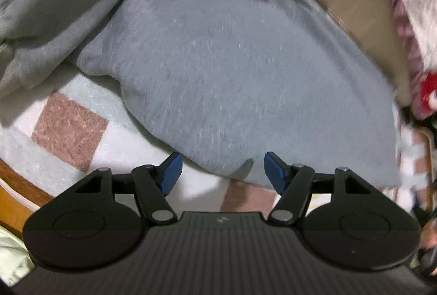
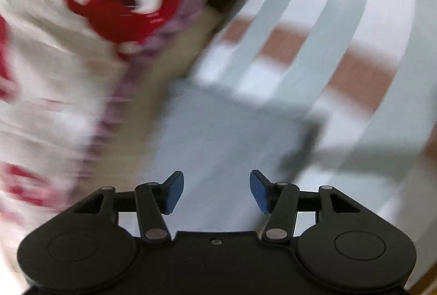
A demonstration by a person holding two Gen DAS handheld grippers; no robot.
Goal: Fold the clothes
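Both grippers' fingers spread, empty — left gripper (image 1: 220, 172) at grey garment (image 1: 232, 76) hem, right gripper (image 2: 217, 191) above its corner.

My right gripper (image 2: 217, 191): jaws apart, nothing between the blue pads. Under it, a grey garment (image 2: 232, 131), its corner lying on a checked blanket (image 2: 355, 49). Left: white cloth with a red print (image 2: 120, 0), blurred.

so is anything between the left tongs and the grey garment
Nothing visible. The left tongs stand open right at the near edge of the grey garment, which lies on the checked blanket, with no other item in the gap between them.
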